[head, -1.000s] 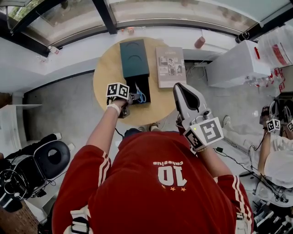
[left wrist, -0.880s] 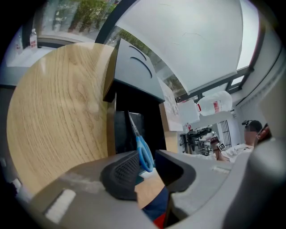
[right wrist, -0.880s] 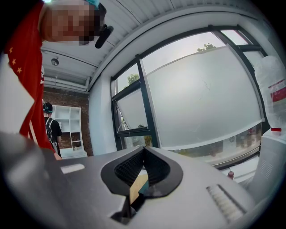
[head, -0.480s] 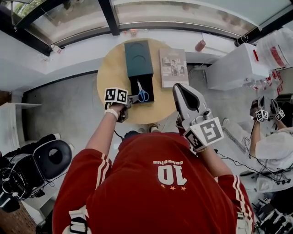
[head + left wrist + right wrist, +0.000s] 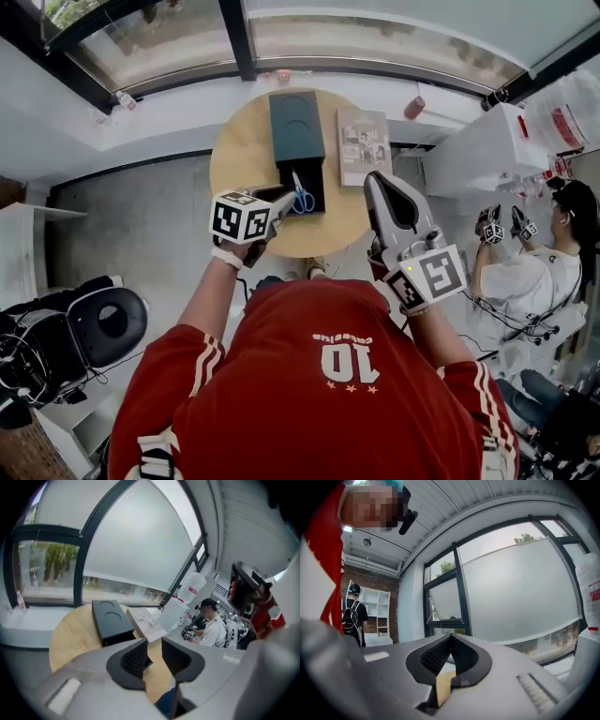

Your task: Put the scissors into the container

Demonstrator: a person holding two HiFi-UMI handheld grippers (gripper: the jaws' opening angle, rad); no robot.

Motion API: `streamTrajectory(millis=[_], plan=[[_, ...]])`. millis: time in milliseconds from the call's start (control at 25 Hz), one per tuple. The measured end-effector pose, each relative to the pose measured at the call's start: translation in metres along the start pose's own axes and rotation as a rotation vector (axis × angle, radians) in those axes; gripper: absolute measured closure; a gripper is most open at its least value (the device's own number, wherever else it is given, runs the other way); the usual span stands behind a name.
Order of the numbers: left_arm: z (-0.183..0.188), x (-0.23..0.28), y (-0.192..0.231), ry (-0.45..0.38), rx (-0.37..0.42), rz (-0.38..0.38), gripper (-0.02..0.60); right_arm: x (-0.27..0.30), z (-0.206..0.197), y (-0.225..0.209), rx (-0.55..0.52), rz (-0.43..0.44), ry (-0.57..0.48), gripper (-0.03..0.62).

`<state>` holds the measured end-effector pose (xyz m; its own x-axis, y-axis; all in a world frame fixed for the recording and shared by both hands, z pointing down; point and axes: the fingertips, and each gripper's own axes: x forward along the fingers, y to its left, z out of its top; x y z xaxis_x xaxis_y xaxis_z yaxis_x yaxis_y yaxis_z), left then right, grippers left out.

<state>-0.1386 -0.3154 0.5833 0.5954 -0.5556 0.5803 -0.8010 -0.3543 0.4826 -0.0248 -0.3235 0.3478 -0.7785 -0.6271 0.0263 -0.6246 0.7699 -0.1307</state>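
Left gripper [image 5: 284, 197] withdrawn, jaws closing, seemingly empty

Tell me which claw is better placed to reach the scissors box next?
Probably left. The left claw hangs beside the container holding the scissors, jaws closing on nothing; the right claw is shut, aimed at the windows.

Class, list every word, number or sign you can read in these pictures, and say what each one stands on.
"10": on the back of the person's red shirt, upside down in the head view.
Small lettering above that number: too small to read.
Print on the booklet cover: too small to read.
Red print on the white bag: too blurred to read.
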Motion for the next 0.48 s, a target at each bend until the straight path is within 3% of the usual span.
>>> streamTrajectory(millis=[200,480], plan=[[0.057,-0.054,-0.048,-0.147,0.265,0.086,0.474,-0.003,0.012,0.01,-0.003,0.001,-0.025,0.599],[0.128,-0.129,-0.12,-0.466,0.5,0.148,0.505,-0.01,0.038,0.027,-0.025,0.021,-0.086,0.598]])
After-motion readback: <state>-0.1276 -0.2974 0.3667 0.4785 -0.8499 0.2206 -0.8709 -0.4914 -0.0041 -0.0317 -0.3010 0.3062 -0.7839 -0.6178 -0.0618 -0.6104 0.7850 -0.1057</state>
